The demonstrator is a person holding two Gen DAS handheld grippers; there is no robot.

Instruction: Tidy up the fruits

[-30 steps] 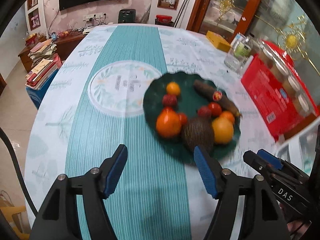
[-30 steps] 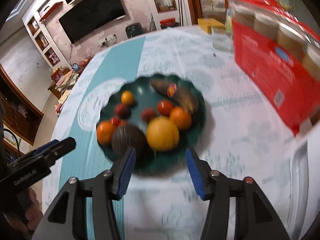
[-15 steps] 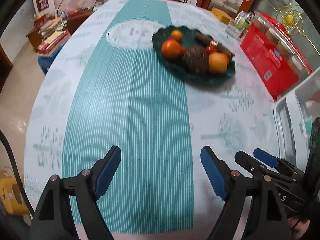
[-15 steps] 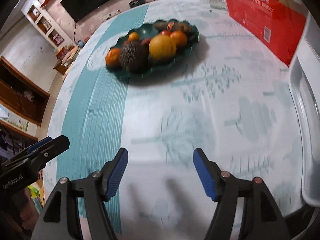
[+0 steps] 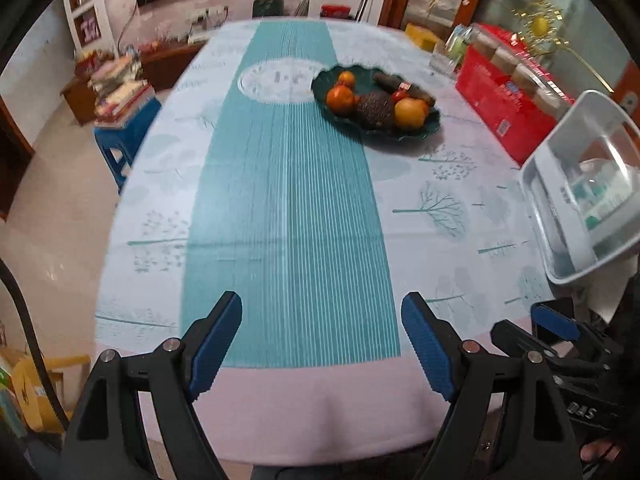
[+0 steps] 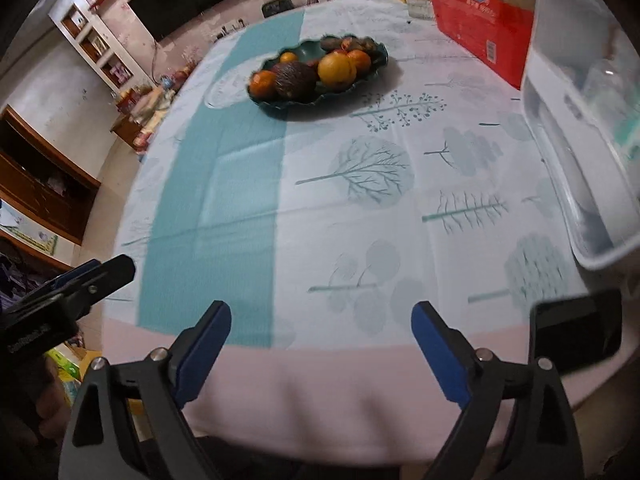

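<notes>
Both grippers hang over the near edge of the table (image 5: 280,208), the left gripper (image 5: 322,344) and the right gripper (image 6: 320,350) each with jaws spread wide and nothing between them, the right one's having just been opening. Beside the right one lies a dark phone (image 6: 576,332), with a clear plastic bin (image 6: 580,120) past it. Far across the cloth sits the green plate (image 5: 416,132) heaped with fruits (image 5: 408,113), a red box (image 5: 504,100) alongside.
</notes>
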